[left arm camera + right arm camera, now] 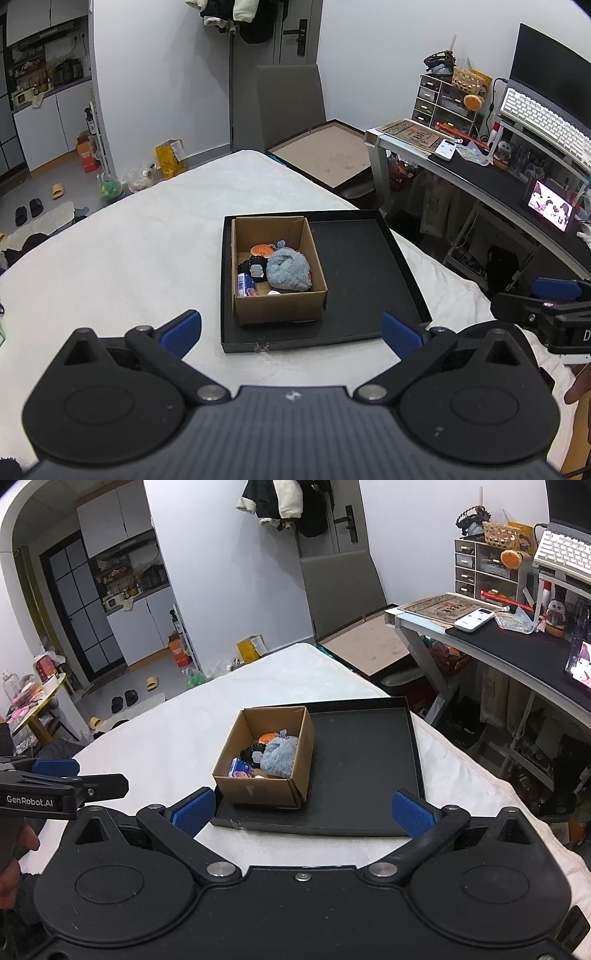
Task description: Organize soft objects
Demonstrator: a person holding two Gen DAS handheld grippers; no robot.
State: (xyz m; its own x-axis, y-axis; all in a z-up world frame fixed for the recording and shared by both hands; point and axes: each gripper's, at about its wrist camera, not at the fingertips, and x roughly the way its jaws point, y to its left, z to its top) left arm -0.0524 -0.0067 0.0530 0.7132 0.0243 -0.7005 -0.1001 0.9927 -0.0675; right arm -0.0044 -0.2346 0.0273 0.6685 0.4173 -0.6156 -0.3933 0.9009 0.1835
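Note:
A brown cardboard box (280,304) stands in the left part of a shallow black tray (362,273) on a white-covered table. Inside it lie a fluffy light-blue soft toy (289,272), an orange plush (261,250), a black plush (255,269) and a small blue packet (245,283). My left gripper (291,332) is open and empty, held back from the tray's near edge. My right gripper (303,810) is open and empty, also near the tray's (369,760) front edge, facing the box (258,790) and the blue toy (279,757). Each gripper shows at the edge of the other's view.
The white table (129,258) stretches left and beyond the tray. A desk (480,173) with keyboard, drawers and a lit phone stands at right. A grey chair (291,99) and a flat board (328,155) stand behind the table. Shoes and boxes lie on the floor at far left.

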